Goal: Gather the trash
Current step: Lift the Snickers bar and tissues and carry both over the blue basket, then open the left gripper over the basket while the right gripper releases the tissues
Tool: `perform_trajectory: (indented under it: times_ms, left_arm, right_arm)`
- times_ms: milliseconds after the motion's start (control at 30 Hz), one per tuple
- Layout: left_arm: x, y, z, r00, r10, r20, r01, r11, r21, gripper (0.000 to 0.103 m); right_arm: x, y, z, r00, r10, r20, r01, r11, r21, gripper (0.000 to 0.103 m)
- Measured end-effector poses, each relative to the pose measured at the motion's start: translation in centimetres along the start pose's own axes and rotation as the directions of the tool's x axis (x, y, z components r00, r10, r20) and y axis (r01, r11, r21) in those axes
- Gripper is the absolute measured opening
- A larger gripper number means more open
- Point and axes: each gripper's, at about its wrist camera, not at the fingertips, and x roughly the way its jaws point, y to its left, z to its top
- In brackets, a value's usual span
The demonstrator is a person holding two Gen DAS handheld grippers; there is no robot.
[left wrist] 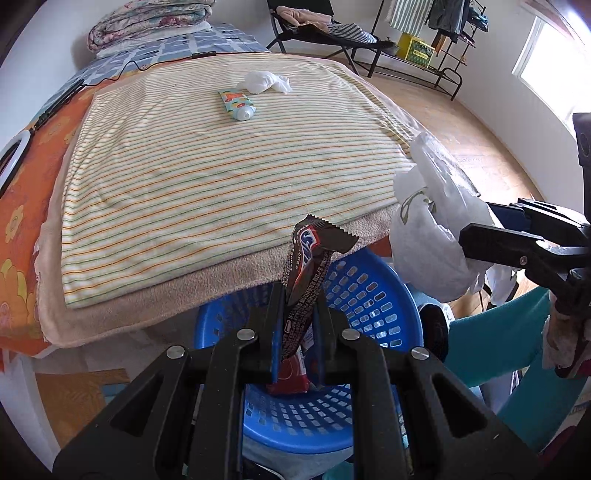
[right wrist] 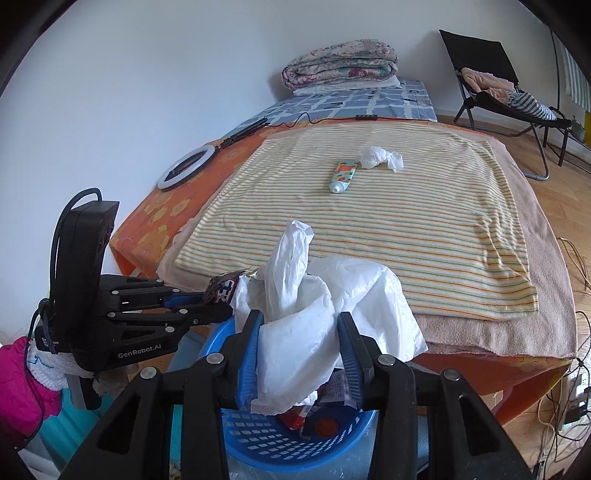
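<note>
Risk: left gripper (left wrist: 297, 325) clamps wrapper (left wrist: 310, 266), right gripper (right wrist: 299, 350) clamps bag (right wrist: 317, 317), both above basket (left wrist: 369, 295). Early release drops either outside; bag may cling. Tube (right wrist: 341, 175) and tissue (right wrist: 380, 157) remain on bed.

You see a bed with a striped towel (right wrist: 388, 221) spread over a beige blanket (right wrist: 546, 258) and an orange flowered sheet (right wrist: 155, 218). A ring light (right wrist: 186, 167) lies on that sheet near the wall, with a black cable (right wrist: 295, 122) running across just beyond it. At the far end, a folded floral quilt (right wrist: 340, 62) sits on a blue checked cover (right wrist: 351, 101). A black folding chair (right wrist: 491, 74) holding clothes stands on the wooden floor (left wrist: 461, 122), and a clothes rack (left wrist: 436, 33) stands near the window (left wrist: 546, 62).
</note>
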Motion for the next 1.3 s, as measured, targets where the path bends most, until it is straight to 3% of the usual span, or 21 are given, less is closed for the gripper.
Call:
perform_trajectory:
  times_ms: [533, 1300]
  left_arm:
    - [2.5, 0.8, -3.8, 0.995, -0.01, -0.101, 0.007, 0.999, -0.033, 0.012]
    - [4.0, 0.9, -3.7, 0.991, -0.01, -0.132, 0.005, 0.999, -0.037, 0.012]
  right_arm:
    - [3.4, 1.2, -4.9, 0.989, 0.035, -0.145, -0.039, 0.999, -0.028, 0.042]
    - [5.3, 0.9, -5.3, 0.978, -0.003, -0.21, 0.0, 1.0, -0.016, 0.049]
